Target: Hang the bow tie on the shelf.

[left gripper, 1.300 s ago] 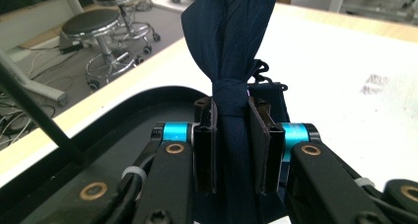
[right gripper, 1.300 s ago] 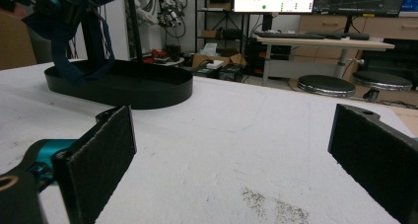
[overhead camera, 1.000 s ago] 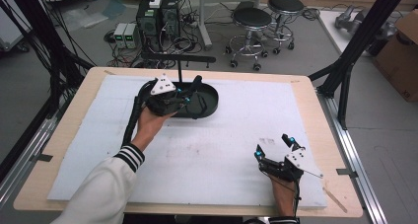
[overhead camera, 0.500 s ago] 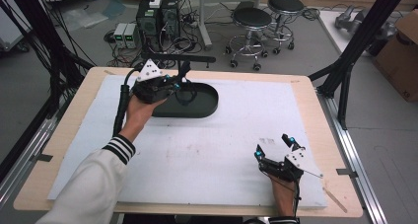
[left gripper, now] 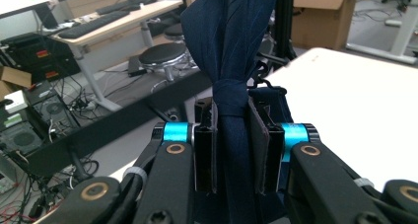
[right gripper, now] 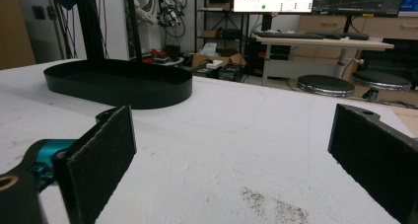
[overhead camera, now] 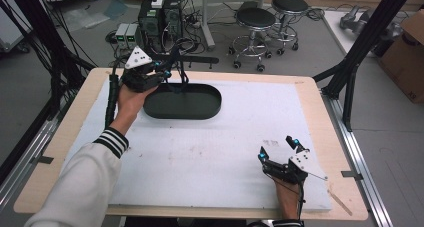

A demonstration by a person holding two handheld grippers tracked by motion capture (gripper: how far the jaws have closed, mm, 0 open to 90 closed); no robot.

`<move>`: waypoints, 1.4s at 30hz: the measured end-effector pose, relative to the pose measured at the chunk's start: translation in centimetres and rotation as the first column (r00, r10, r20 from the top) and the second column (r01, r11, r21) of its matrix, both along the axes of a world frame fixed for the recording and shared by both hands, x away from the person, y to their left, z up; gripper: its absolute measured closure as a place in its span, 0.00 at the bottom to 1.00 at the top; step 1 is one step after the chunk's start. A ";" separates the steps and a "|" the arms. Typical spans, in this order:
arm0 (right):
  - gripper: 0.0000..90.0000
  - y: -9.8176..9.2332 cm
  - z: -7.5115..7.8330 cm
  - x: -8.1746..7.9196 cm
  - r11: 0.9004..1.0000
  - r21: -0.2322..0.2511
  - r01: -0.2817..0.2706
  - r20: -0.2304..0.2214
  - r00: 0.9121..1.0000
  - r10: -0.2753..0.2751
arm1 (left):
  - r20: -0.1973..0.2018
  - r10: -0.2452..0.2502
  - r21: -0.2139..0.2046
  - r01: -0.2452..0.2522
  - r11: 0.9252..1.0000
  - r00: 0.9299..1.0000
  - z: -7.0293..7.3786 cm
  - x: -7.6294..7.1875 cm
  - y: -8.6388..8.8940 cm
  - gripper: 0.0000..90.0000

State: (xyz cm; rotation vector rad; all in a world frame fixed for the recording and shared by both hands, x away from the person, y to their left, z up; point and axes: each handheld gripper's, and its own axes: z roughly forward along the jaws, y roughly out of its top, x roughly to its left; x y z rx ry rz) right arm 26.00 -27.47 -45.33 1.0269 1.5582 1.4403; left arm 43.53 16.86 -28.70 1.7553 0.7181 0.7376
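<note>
My left gripper (overhead camera: 167,73) hovers above the far left end of a black oval tray (overhead camera: 200,112), held up by a hand in a striped-cuff sleeve. In the left gripper view its jaws (left gripper: 231,150) are shut on a bunched navy blue cloth (left gripper: 229,46) that rises in folds past the pads. From the high view the cloth (overhead camera: 176,67) is a dark shape at the fingertips, with thin strands dangling toward the tray. My right gripper (overhead camera: 276,148) rests on the white mat near the front right, open, with nothing between its pads (right gripper: 236,150). The tray (right gripper: 118,83) lies well beyond it.
A white mat (overhead camera: 225,152) covers the wooden table (overhead camera: 60,152). Black frame posts (overhead camera: 357,62) stand at the table's right and left sides. Stools (overhead camera: 255,19) and computer cases (overhead camera: 160,17) stand on the floor beyond the far edge.
The left gripper has risen and moved left toward the far left corner, lifting the cloth out of the tray, whose inside is now uncovered. The right gripper has stayed put.
</note>
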 end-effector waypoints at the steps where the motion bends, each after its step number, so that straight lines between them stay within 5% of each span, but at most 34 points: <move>1: 0.04 0.0 0.0 0.0 1.000 0.000 -0.001 0.000 1.000 0.001 | 0.002 0.003 -0.002 -0.003 1.000 1.000 0.1 0.2 0.1 0.83; 25: 0.04 0.0 0.0 0.0 1.000 0.005 -0.003 -0.004 1.000 0.003 | -0.002 0.133 -0.025 -0.133 0.991 0.991 -1.6 3.6 1.1 0.83; 42: 0.04 0.0 0.0 0.0 1.000 0.006 -0.005 -0.006 1.000 0.005 | -0.007 0.172 0.008 -0.172 0.985 0.985 -2.3 4.0 0.5 0.83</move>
